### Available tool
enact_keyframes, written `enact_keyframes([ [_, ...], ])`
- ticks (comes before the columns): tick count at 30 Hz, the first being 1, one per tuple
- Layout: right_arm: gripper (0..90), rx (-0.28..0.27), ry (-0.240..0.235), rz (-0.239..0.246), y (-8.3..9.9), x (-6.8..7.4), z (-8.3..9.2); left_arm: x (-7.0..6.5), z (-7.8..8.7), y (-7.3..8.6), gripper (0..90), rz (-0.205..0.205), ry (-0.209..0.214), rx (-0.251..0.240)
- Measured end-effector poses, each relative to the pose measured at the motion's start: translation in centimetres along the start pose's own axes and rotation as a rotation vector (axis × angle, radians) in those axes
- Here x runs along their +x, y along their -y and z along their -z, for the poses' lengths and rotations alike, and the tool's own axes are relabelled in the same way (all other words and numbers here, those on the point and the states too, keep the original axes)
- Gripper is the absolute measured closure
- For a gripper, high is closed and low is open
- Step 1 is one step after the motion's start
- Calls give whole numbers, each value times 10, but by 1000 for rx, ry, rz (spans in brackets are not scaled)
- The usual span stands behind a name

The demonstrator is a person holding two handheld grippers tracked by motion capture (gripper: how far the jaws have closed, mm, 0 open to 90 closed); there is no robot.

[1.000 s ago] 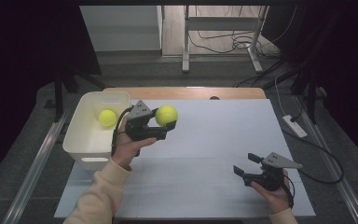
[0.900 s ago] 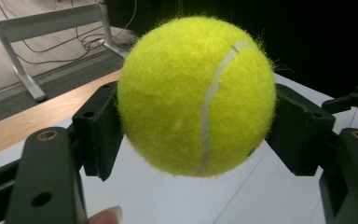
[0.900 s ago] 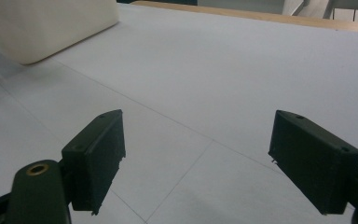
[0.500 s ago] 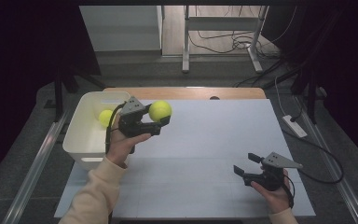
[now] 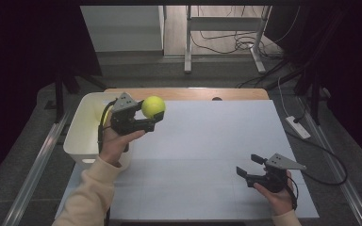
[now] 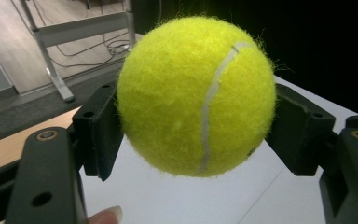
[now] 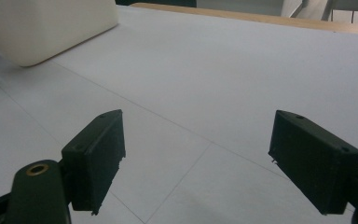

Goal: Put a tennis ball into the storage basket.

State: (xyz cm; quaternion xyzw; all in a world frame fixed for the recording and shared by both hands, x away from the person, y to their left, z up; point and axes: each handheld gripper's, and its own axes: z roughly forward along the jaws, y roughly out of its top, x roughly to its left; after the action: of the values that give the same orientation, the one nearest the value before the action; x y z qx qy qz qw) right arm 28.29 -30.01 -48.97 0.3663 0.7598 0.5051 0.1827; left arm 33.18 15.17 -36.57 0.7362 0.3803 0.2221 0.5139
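Observation:
A yellow-green tennis ball (image 5: 153, 106) is clamped between the jaws of my left gripper (image 5: 147, 114), which a hand holds above the table beside the white bin (image 5: 81, 134). In the left gripper view the tennis ball (image 6: 196, 95) sits close up, and both black pads (image 6: 98, 133) press on its sides. My left gripper (image 6: 196, 135) is shut on it. Low over the table's near right part, my right gripper (image 5: 249, 165) is held with its jaws wide apart. In its own view my right gripper (image 7: 200, 161) has nothing but the white table surface (image 7: 223, 84) between the jaws.
The white bin (image 7: 42, 28) stands at the table's left side, its rim partly behind the left hand. A wooden table edge (image 5: 193, 93) runs along the back. Metal rails flank both sides, and cables and a power strip (image 5: 298, 127) lie on the floor at right.
The left gripper has carried the ball leftward and slightly up, closer to the bin. The right gripper has not moved.

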Motion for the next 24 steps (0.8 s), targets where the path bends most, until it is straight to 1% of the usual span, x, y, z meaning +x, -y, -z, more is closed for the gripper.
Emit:
enact_keyframes([
  [5, 180, 0, 1, 0, 0, 0, 0, 9, 7, 0, 269, 16, -24, -4],
  [16, 181, 4, 2, 2, 0, 0, 0, 21, 13, 4, 269, 39, -58, -4],
  [21, 180, 2, 2, 4, 0, 0, 0, 30, 15, 6, 269, 57, -84, 7],
  [22, 180, 2, 2, 4, 0, 0, 0, 30, 15, 6, 269, 57, -84, 7],
  [24, 181, 4, 3, 3, 0, 0, 0, 35, 16, 7, 269, 67, -97, 11],
])
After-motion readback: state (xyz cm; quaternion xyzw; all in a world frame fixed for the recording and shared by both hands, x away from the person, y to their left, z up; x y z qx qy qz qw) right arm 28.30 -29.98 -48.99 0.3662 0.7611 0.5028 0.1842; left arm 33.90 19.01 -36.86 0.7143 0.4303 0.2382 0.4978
